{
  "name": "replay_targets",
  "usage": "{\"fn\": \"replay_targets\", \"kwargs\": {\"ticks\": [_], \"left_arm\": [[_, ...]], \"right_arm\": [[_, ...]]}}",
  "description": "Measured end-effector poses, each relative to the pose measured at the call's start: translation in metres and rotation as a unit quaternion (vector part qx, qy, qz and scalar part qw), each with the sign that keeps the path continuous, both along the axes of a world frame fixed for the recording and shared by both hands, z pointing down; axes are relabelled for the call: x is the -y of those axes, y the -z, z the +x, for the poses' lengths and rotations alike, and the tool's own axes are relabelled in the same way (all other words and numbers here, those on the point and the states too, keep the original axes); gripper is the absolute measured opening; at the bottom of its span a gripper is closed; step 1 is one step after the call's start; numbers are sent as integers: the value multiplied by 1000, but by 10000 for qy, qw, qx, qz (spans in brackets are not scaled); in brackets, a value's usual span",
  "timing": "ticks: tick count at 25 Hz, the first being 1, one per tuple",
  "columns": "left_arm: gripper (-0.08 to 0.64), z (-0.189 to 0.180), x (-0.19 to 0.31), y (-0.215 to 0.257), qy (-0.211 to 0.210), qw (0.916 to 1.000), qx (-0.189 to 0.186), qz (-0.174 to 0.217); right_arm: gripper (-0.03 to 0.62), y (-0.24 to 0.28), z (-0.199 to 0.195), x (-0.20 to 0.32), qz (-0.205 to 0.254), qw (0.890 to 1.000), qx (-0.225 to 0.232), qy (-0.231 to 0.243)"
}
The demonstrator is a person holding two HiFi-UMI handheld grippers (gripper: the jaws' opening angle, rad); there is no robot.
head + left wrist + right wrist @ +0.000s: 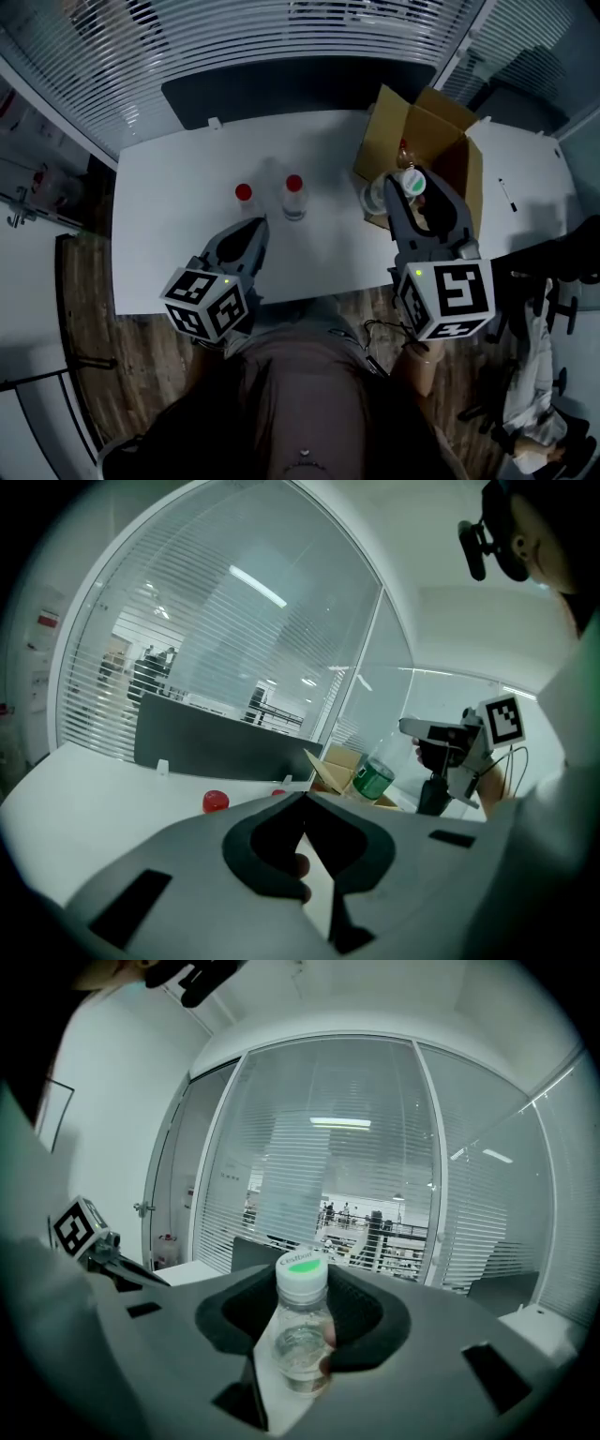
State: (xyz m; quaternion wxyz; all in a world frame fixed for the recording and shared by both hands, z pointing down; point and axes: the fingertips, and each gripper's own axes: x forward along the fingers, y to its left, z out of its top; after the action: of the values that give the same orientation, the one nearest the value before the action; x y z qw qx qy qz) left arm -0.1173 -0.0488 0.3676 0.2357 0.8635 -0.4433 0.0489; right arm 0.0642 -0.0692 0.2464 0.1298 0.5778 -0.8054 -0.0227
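**A:** Clear plastic, white cap with a green spot: that is the bottle (302, 1340) your right tongs (302, 1302) are pinching. The dark pads (361, 1321) close on its neck and shoulder from both sides. The cap stands up clear of them.

**B:** And where does it sit from above?

**A:** You hold it off the tabletop (178, 216), at the near edge of the open cardboard box (427, 127). The box stands at the tabletop's right end with its flaps up. From your left gripper view the bottle leans and a green label shows round its body.

**B:** Your left tongs (305, 801)?

**A:** Pressed together at the tips, with nothing between them. Only a sliver of light shows lower down between the pads. They hang low over the tabletop's near side, well apart from the box.

**B:** Nearest things to them?

**A:** Two clear bottles with red caps stand upright just beyond the tips. The left bottle (245, 195) is the closer, and the right one (294, 199) is just beside it. Neither is touched.

**B:** Further out?

**A:** A pale round thing (374, 198) sits by the box's near corner; you cannot tell what it is. A dark panel (281, 89) runs along the tabletop's far edge, with slatted glass walls behind. There is wood floor (84, 309) to your left.
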Motion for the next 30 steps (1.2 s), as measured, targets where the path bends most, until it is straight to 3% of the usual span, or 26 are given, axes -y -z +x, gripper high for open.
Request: {"fn": "replay_targets", "kwargs": {"ticks": [13,30], "left_arm": [[9,-24,-3,-2,595,9982,36,-34],[8,-28,8,-10,1091,9938,58,-184]], "right_arm": [[178,-42,-51,14,-456,9955,121,827],[178,-111,-60,49,-1126,9874,184,1099]]}}
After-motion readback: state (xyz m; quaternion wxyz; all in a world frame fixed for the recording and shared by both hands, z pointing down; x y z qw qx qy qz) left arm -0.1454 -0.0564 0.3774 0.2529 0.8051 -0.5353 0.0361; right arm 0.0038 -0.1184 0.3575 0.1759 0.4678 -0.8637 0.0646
